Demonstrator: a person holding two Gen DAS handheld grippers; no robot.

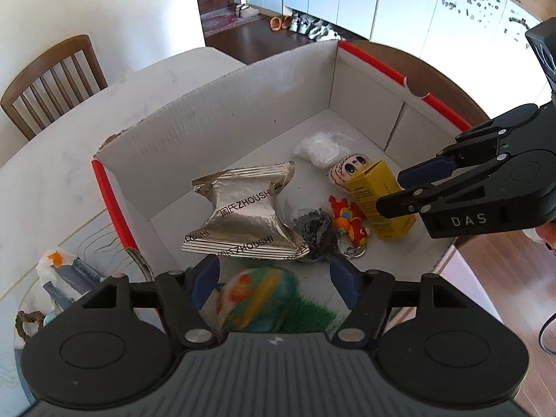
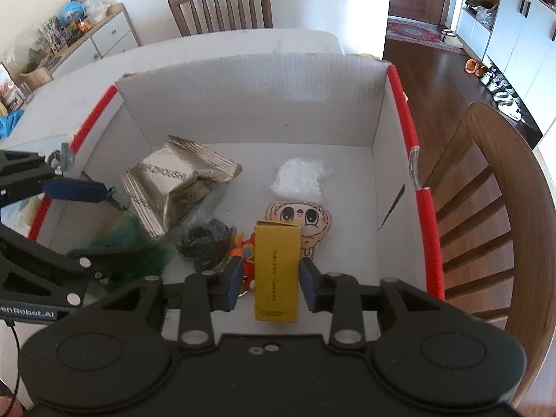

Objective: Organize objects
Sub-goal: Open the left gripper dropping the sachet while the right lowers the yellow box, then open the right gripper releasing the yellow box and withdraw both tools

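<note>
**Two items over the box, both about to join the pile**

From the left wrist view, we held our left hand-held gripper (image 1: 274, 279) spread wide over the near edge of the cardboard box (image 1: 222, 118), with a blurred green-and-orange fluffy toy (image 1: 257, 300) between the blue pads; whether they touched it we could not tell (the blur suggests it was dropping free). We judged the box to be the collecting place, since it sat on the counter (image 1: 62, 132) with everything gathered at its near end. Inside we counted one silver snack pouch (image 1: 243, 215), one dark crumpled bag (image 1: 314, 232), one red-orange keychain charm (image 1: 347, 220), one cartoon-face plush (image 1: 345, 172), one white plastic bag (image 1: 318, 147) and one yellow carton (image 1: 378, 201).

From the right wrist view, our right hand-held gripper (image 2: 269, 283) straddled the yellow carton (image 2: 277, 271), the right pad touching it, the left standing just clear, so we judged it loosely gripped or being let go, low inside the box (image 2: 250, 100). Here we counted two wooden chairs.
</note>
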